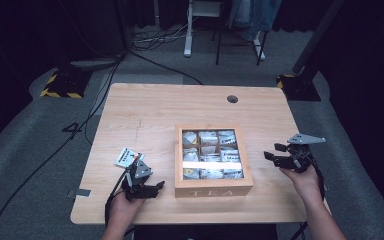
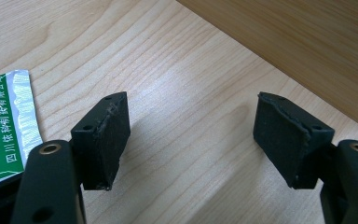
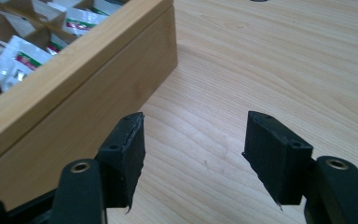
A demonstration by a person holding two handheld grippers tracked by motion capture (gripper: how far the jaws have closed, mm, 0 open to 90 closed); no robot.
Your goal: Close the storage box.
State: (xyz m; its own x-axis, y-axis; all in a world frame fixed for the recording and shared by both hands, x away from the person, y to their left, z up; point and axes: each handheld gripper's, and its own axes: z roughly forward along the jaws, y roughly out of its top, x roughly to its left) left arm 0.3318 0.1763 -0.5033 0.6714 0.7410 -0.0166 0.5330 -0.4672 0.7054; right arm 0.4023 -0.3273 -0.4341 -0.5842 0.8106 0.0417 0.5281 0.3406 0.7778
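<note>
A wooden tea box (image 1: 213, 187) marked TEA sits on the table with its windowed lid down; several tea packets show in its compartments (image 3: 23, 60). A loose tea packet (image 1: 128, 157) lies left of the box, its printed edge (image 2: 7, 126) beside my left jaw. My left gripper (image 1: 155, 188) rests low by the box's front left corner, open, bare wood between its pads (image 2: 190, 140). My right gripper (image 1: 275, 152) hovers right of the box, open and empty (image 3: 193, 154), with the box's side wall (image 3: 74, 116) just to its left.
The light wooden table (image 1: 145, 110) has a round cable hole (image 1: 232, 99) at the back right. Beyond it are grey floor, cables, stand bases with yellow-black tape (image 1: 60, 86) and a white desk leg (image 1: 188, 30).
</note>
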